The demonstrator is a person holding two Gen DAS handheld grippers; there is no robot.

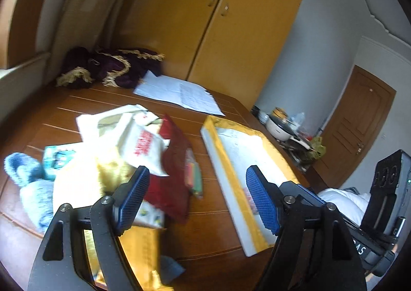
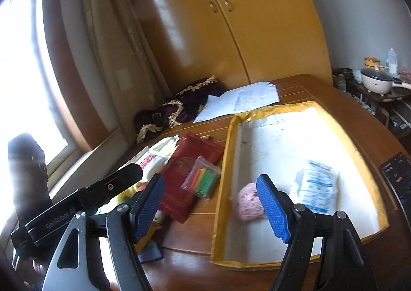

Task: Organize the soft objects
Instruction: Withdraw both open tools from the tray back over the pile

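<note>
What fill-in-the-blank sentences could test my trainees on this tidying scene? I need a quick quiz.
1. Both the left gripper and the right gripper have their jaws ____.
2. The pink knitted item lies ____ the yellow-rimmed tray.
3. The bag of coloured sticks rests partly on a ____ pouch.
4. The purple fringed cloth lies at the table's far end, near the ____.

Missing words: open; inside; red; curtain
</note>
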